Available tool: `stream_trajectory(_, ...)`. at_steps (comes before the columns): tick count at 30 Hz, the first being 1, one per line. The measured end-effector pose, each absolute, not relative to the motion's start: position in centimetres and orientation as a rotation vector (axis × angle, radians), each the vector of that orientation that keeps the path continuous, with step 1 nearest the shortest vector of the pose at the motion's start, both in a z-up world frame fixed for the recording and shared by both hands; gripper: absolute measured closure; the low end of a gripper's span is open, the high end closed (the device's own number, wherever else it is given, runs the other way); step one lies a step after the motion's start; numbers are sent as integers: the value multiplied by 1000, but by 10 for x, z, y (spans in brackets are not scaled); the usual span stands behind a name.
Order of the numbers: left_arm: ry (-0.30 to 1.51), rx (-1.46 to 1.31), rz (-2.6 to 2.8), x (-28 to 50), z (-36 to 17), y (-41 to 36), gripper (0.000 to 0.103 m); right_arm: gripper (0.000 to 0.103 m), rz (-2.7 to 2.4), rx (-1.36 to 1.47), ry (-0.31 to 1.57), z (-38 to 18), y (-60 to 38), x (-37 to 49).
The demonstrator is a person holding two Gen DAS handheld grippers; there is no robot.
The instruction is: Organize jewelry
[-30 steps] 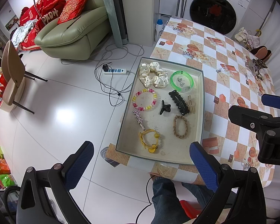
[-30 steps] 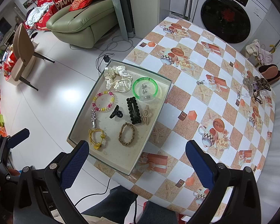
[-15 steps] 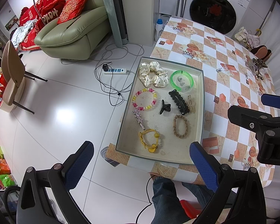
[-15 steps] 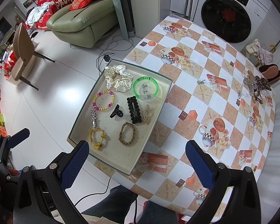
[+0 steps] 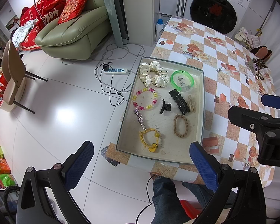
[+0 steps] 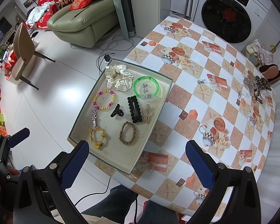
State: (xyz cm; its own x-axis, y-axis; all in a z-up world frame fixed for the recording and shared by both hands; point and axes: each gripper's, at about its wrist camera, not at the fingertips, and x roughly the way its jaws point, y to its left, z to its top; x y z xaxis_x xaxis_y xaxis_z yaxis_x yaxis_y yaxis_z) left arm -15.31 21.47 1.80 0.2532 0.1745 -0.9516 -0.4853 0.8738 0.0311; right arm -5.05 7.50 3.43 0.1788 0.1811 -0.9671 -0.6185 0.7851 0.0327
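A shallow grey tray (image 5: pixel 202 100) (image 6: pixel 159 112) lies at the table's near left corner. It holds a cream dotted scrunchie (image 5: pixel 154 74) (image 6: pixel 118 77), a green bangle (image 5: pixel 182 80) (image 6: pixel 146 87), a pink-yellow bead bracelet (image 5: pixel 144 98), a black claw clip (image 6: pixel 117 111), a black barrette (image 6: pixel 134 109), a braided brown bracelet (image 5: pixel 180 125) (image 6: pixel 127 132) and a yellow hair tie (image 5: pixel 149 137) (image 6: pixel 98 134). High above the near edge, my left gripper (image 5: pixel 141 165) and right gripper (image 6: pixel 137 166) hang open, holding nothing.
A heap of loose jewelry (image 6: pixel 255 87) (image 5: pixel 256 68) lies at the table's far right, and a small silver piece (image 6: pixel 201 81) sits mid-table. A person's legs (image 5: pixel 169 201) are under the near edge. Beyond stand a sofa (image 5: pixel 74 31), a chair (image 5: pixel 13 74), a power strip (image 5: pixel 115 71) and a washing machine (image 6: pixel 227 16).
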Motion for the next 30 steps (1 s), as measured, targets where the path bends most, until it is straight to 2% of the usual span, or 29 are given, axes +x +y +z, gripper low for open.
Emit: stream_trajectory(30,1234,-284,474,-160,15,216,0,0,587,-412,1277,34,75,-51)
